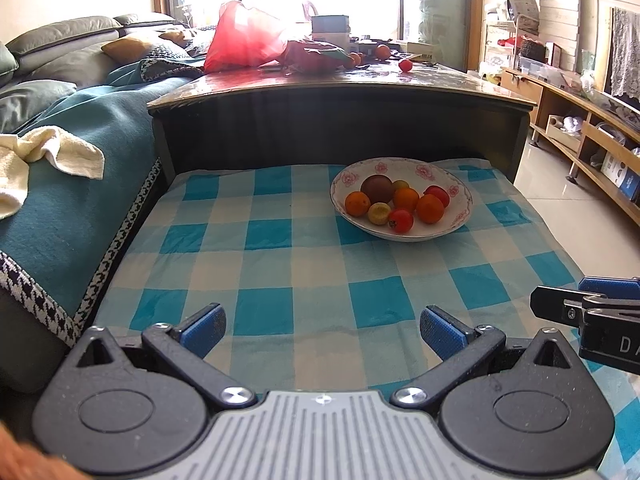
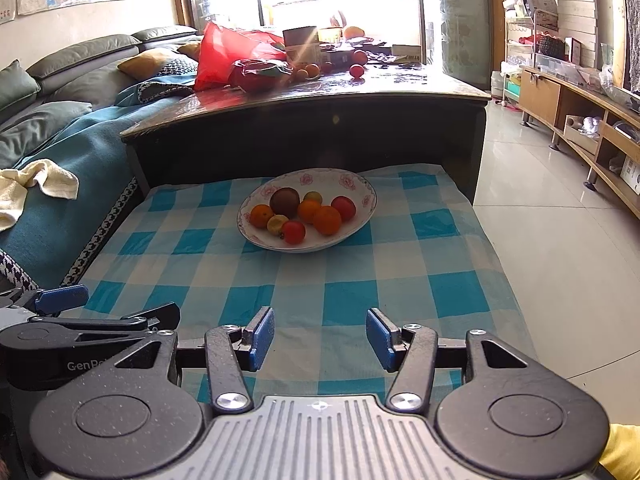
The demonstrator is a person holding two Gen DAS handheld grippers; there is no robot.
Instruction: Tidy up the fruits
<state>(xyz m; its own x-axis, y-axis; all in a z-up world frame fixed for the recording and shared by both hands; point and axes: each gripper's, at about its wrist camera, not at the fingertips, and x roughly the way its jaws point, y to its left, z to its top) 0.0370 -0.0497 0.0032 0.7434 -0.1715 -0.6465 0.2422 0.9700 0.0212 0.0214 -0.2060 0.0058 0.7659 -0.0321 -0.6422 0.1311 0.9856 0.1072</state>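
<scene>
A white floral bowl (image 1: 460,222) stands on the blue checked cloth at the far right; it also shows in the right wrist view (image 2: 368,196). It holds several fruits: oranges (image 1: 430,208), a dark brown round fruit (image 1: 377,188), red tomatoes (image 1: 401,221) and a small yellow fruit (image 1: 379,213). My left gripper (image 1: 322,330) is open and empty, low over the cloth's near edge. My right gripper (image 2: 320,338) is open and empty, also near the front edge. Each gripper shows at the side of the other's view.
A dark wooden table (image 1: 340,88) stands behind the cloth with red plastic bags (image 1: 244,38) and loose fruit (image 1: 405,65). A sofa with a teal blanket (image 1: 76,160) and a cream towel (image 1: 44,152) lies left. Tiled floor (image 2: 540,220) and wooden shelving (image 2: 580,112) lie right.
</scene>
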